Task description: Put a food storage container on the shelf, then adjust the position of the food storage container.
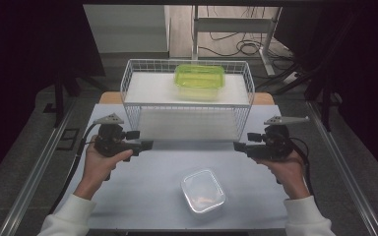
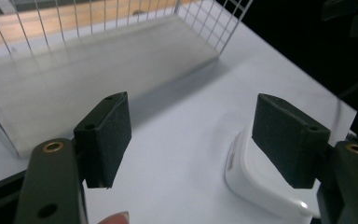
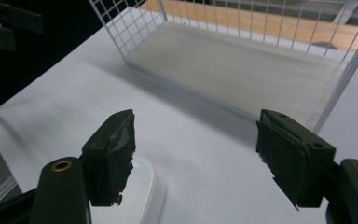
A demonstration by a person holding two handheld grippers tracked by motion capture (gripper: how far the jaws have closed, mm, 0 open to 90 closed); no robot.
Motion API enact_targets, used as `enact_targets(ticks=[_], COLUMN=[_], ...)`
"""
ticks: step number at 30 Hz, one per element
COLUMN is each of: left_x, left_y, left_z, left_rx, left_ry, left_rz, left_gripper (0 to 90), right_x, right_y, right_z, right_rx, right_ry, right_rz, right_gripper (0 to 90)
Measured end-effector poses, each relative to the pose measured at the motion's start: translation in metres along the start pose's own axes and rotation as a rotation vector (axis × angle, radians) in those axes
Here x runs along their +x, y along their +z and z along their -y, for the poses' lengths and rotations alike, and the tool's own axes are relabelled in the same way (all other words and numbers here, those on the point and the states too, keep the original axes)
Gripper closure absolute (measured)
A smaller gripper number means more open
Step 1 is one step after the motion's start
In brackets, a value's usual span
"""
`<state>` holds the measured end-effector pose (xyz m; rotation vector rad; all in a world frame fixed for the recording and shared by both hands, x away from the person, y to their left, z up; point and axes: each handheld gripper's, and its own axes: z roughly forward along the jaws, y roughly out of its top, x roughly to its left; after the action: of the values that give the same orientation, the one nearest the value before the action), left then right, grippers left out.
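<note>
Holding both grippers, left (image 1: 146, 144) and right (image 1: 238, 146), with fingers wide, we judge the clear container (image 1: 203, 191) at six o'clock light, slippery; grip its rim.

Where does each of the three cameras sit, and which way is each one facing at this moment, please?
High view: above the person's side, looking forward and down on the table; both forearms and hands show, holding the left gripper and right gripper.
Left gripper view: rides the left gripper, looking between its open jaws at the clear container and wire rack; a fingertip shows.
Right gripper view: rides the right gripper, jaws open, facing the same rack.
Shared: both gripper views show the clear container and the rack's lower shelf.
</note>
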<state>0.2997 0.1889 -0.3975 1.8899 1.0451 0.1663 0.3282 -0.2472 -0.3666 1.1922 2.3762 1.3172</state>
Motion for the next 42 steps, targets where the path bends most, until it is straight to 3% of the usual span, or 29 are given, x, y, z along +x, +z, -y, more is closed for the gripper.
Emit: enact_targets(ticks=[7, 9, 15, 27, 31, 42], left_x=[-0.003, 0.000, 0.004, -0.001, 0.001, 0.004], left_y=[0.003, 0.000, 0.003, 0.000, 0.005, 0.012], left_z=[0.022, 0.032, 0.047, 0.053, 0.055, 0.057], left_rx=[0.067, 0.052, 0.058, 0.059, 0.075, 0.105], left_ry=[0.033, -0.007, -0.048, -0.038, -0.044, -0.046], left_rz=[-0.045, -0.028, -0.033, -0.050, -0.054, -0.047], left_gripper=[27.0, 27.0, 27.1, 25.7, 25.3, 24.7], right_x=[0.000, -0.001, -0.001, 0.001, 0.003, 0.012], right_y=[0.006, 0.012, 0.019, 0.023, 0.028, 0.029], right_z=[0.024, 0.035, 0.047, 0.049, 0.052, 0.057], right_rx=[0.046, 0.086, 0.126, 0.148, 0.186, 0.232], right_ry=[0.016, 0.024, 0.038, 0.034, 0.002, -0.044], right_rz=[-0.024, -0.034, -0.035, -0.036, -0.021, -0.084], right_gripper=[27.6, 27.6, 27.8, 29.7, 32.5, 47.9])
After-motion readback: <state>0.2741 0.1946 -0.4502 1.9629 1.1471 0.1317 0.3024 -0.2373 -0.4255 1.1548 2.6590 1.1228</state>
